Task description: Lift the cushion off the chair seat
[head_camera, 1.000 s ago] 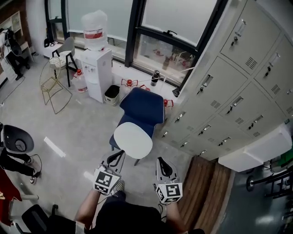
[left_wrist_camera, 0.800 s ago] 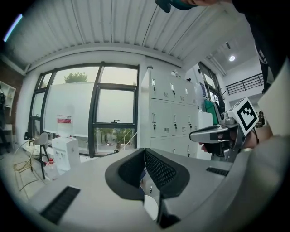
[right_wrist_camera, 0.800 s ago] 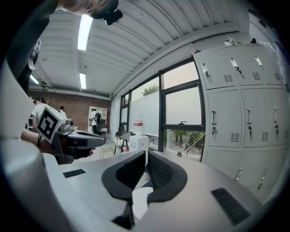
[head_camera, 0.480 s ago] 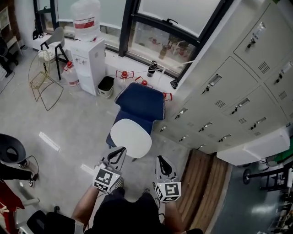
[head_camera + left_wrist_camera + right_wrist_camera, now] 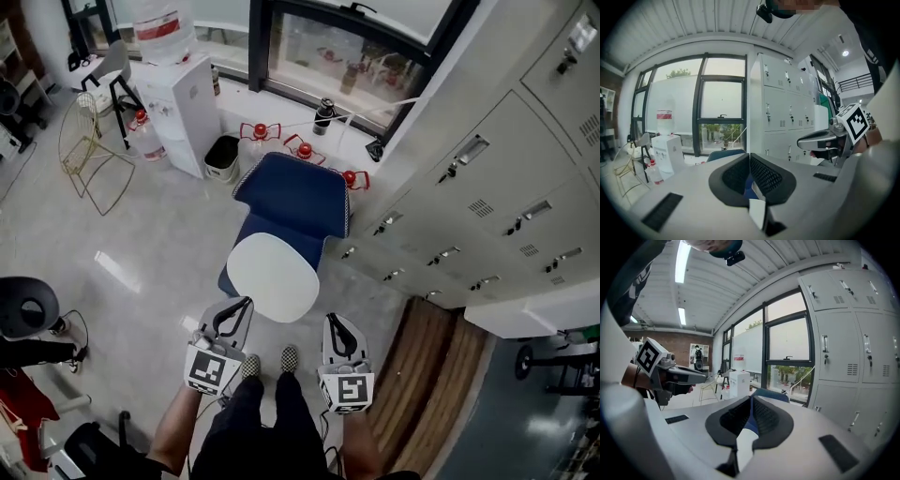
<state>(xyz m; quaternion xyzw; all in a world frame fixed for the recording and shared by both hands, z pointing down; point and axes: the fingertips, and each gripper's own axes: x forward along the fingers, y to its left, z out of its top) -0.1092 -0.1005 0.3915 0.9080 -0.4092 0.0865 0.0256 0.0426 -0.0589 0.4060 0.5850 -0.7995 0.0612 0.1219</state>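
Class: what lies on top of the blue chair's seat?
A white oval cushion lies on the blue chair, covering nearly all its seat; a blue edge shows at left. Anything beneath is hidden.

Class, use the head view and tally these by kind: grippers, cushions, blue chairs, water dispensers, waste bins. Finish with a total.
Grippers: 2 (left gripper, right gripper)
Cushion: 1
Blue chair: 1
Water dispenser: 1
Waste bin: 1
Total: 6

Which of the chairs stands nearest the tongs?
The blue chair with the white cushion, beside the lockers; the wire chair and grey chair stand farther off by the water dispenser.
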